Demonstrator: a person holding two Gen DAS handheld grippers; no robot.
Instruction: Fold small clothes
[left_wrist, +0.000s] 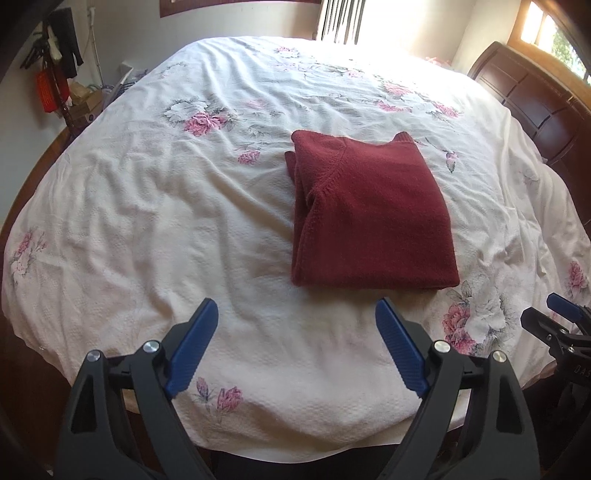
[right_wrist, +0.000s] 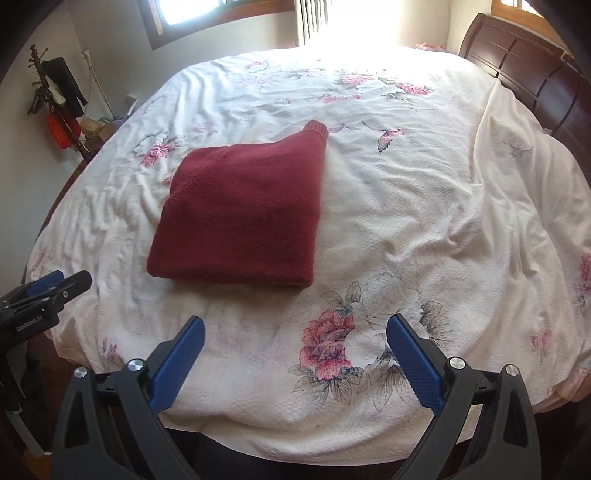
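Bedspread (left_wrist: 155, 206) was floral, wrinkled; we saw folded maroon sweater (left_wrist: 369, 218) centered, possibly a headboard (left_wrist: 532, 99) right. Left gripper (left_wrist: 295, 314) and right gripper (right_wrist: 295, 328) both spread, empty.

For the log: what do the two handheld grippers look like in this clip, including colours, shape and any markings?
Both match: the left gripper and right gripper have black plastic arms with triangular cut-outs, round silver bolt heads, and long blue textured finger pads. Seen from the right wrist view, the left gripper's side reads "GenRobot.AI" in white. No cables, hands or sleeves show.
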